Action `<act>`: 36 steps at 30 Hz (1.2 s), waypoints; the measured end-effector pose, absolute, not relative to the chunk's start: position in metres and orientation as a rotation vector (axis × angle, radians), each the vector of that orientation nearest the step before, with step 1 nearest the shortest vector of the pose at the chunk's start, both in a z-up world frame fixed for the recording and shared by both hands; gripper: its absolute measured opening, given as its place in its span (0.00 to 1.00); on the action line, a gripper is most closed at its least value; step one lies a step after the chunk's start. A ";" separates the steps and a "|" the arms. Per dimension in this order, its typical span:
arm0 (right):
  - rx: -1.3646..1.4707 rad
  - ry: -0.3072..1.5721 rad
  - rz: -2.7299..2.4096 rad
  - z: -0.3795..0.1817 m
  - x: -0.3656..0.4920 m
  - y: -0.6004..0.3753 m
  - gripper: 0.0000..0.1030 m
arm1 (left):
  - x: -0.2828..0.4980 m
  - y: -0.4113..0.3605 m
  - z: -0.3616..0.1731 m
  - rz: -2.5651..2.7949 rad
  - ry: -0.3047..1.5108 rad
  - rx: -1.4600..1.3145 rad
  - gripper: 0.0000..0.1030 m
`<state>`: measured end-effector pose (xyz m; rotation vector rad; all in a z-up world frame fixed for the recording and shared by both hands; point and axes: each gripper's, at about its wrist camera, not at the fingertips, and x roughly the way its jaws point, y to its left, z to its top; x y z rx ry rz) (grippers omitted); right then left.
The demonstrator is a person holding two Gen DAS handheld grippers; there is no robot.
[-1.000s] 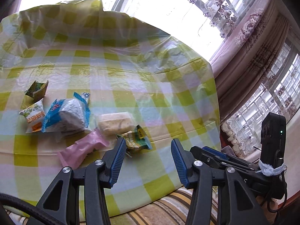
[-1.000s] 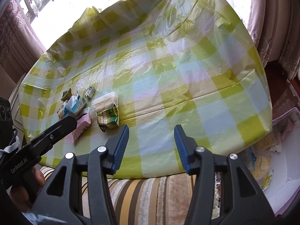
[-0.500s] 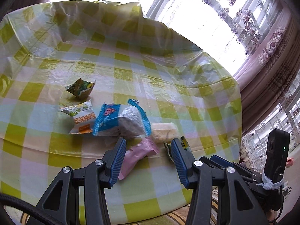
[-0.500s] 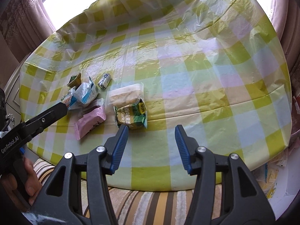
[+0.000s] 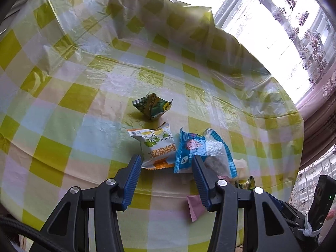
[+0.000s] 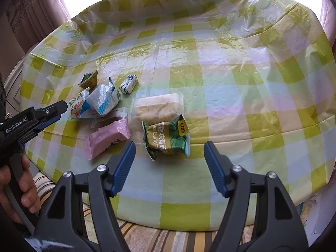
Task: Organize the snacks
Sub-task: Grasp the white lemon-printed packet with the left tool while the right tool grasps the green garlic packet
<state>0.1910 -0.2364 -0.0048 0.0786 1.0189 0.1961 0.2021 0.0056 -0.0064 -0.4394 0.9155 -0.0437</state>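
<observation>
The step in hand looks like the approach for a first pick; both grippers hang spread apart and empty over the table. The left gripper frames the white packet and blue packet; the right gripper faces the green packet. Next, lower and close squarely. Since half a second ago, both have come closer; the right has spread wider.

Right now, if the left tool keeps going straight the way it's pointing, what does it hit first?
Most likely the white and orange snack packet, which lies just ahead between the open fingers of the left tool. The blue and clear wrapped snack sits right beside it, by the right finger. Depth is hard to judge.
</observation>
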 end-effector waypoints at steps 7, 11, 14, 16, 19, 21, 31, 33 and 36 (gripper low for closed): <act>0.068 1.045 0.196 -0.013 0.199 -0.231 0.69 | 0.231 0.014 -0.024 0.018 0.994 -0.489 0.50; 0.062 1.054 0.193 -0.016 0.204 -0.229 0.69 | 0.245 0.010 -0.028 0.038 1.004 -0.471 0.50; 0.053 1.064 0.187 -0.019 0.208 -0.227 0.69 | 0.252 0.005 -0.032 0.039 1.013 -0.445 0.50; 0.055 1.075 0.180 -0.022 0.211 -0.227 0.69 | 0.254 0.001 -0.035 0.042 1.019 -0.417 0.49; 0.055 1.099 0.170 -0.028 0.216 -0.228 0.69 | 0.253 -0.003 -0.037 0.041 1.020 -0.385 0.43; 0.037 1.095 0.164 -0.027 0.216 -0.226 0.59 | 0.252 -0.002 -0.036 0.052 1.012 -0.375 0.42; 0.038 1.075 0.155 -0.025 0.210 -0.228 0.47 | 0.221 0.019 -0.027 0.121 0.928 -0.425 0.40; 0.038 1.065 0.151 -0.023 0.208 -0.229 0.47 | 0.216 0.020 -0.022 0.130 0.909 -0.428 0.40; 0.032 1.049 0.142 -0.019 0.203 -0.231 0.47 | 0.209 0.018 -0.016 0.122 0.896 -0.430 0.40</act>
